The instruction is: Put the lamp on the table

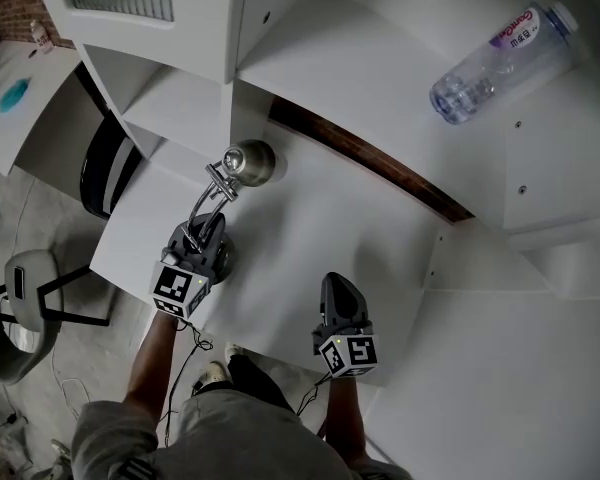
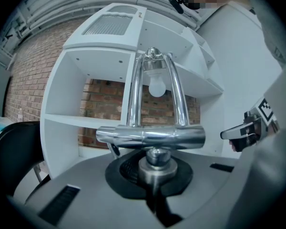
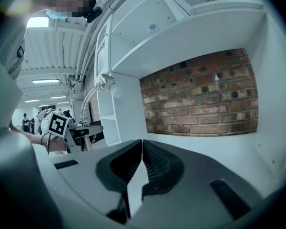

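In the head view, a chrome desk lamp with twin curved arms (image 1: 248, 164) is being held over the left end of the white tabletop (image 1: 310, 248) by the left gripper (image 1: 205, 236), the right gripper (image 1: 338, 290) being held just beside it. In the left gripper view, the jaws are being pressed shut on the lamp's short round post under its crossbar. In the right gripper view, the jaws are being held together on nothing.

My head camera looks steeply down on the table (image 1: 310, 248), my left gripper (image 1: 206, 232) and my right gripper (image 1: 339, 290). The left gripper's camera sits close against the lamp (image 2: 152, 136), facing the shelves (image 2: 81, 120). The right's faces the brick wall (image 3: 200, 99). All three views share the lamp.
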Demonstrator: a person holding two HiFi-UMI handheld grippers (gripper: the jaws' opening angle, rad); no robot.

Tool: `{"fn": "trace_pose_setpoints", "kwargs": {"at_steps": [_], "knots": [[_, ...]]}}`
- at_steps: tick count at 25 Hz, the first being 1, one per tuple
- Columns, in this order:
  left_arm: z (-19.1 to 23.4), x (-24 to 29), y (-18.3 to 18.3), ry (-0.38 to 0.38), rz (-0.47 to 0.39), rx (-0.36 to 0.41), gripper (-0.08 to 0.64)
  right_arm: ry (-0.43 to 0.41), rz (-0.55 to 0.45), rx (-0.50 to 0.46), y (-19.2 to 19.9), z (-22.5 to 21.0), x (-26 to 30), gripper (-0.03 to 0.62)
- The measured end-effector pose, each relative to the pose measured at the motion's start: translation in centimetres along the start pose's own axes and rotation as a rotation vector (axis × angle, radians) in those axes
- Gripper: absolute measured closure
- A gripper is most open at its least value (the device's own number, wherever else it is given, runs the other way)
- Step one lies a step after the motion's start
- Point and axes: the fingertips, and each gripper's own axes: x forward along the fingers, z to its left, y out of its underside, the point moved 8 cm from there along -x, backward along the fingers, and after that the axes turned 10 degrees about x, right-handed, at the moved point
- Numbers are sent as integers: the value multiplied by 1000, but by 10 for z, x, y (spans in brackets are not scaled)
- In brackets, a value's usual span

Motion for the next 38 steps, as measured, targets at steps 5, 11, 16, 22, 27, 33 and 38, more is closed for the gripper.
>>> {"fn": "trace_pose_setpoints", "kwargs": {"at_steps": [5,11,16,22,27,33,38], "knots": [[-4,15,13,-1,17,-6,560,5,8,-11,4,-9,4,569],[-5,29,17,-3,-13,-9,560,10,24,-7,11,-21,8,569],[-3,39,17,-5,-22,-1,560,17,27,3,13,-29,8,569],[-5,36,18,-4,-34,7,560,15,30,24,19,-36,9,569],[-9,32,20,-5,-41,14,560,4,27,23,20,-33,7,569],[-10,26,22,-24,-60,17,558,15,20,21,19,-35,1,569],[-11,26,23,-43,-73,18,558,29,15,20,19,-34,-2,569]]}}
